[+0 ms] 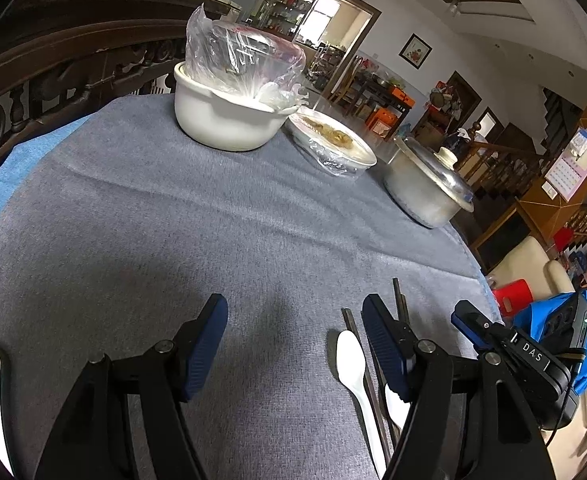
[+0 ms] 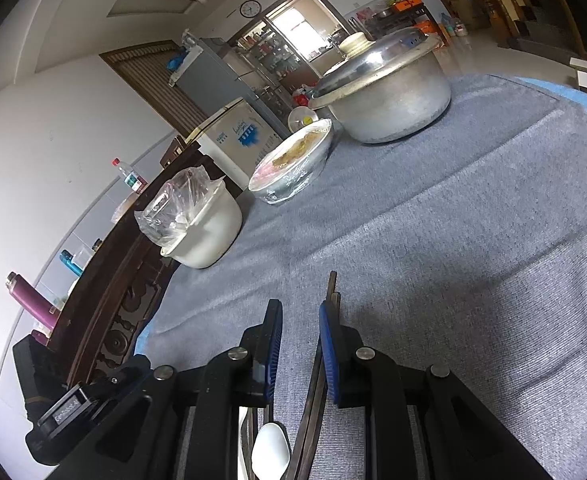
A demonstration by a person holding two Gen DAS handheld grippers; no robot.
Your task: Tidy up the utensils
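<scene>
The left gripper (image 1: pixel 293 344) hangs spread and empty over the bench (image 1: pixel 213 220), the right gripper (image 2: pixel 299 354) narrowly parted beside the chopsticks (image 2: pixel 330 292) and white spoons (image 1: pixel 351 364), probably for aligning them.

The tabletop (image 1: pixel 213 220) under me wears a grey woven cloth, matt and slightly rough. My fingers (image 1: pixel 207 344) are matt black plastic with ribbed blue pads. The spoon (image 1: pixel 351 360) is smooth, glossy white plastic. The chopsticks (image 2: pixel 331 292) look like dark wood, dull in finish. The pot (image 2: pixel 389 100) is brushed metal, dulled, under a shinier lid. The white pot (image 1: pixel 221 120) is glossy ceramic, holding crinkled clear plastic film. The bowl (image 2: pixel 293 168) is wrapped in the same film.
</scene>
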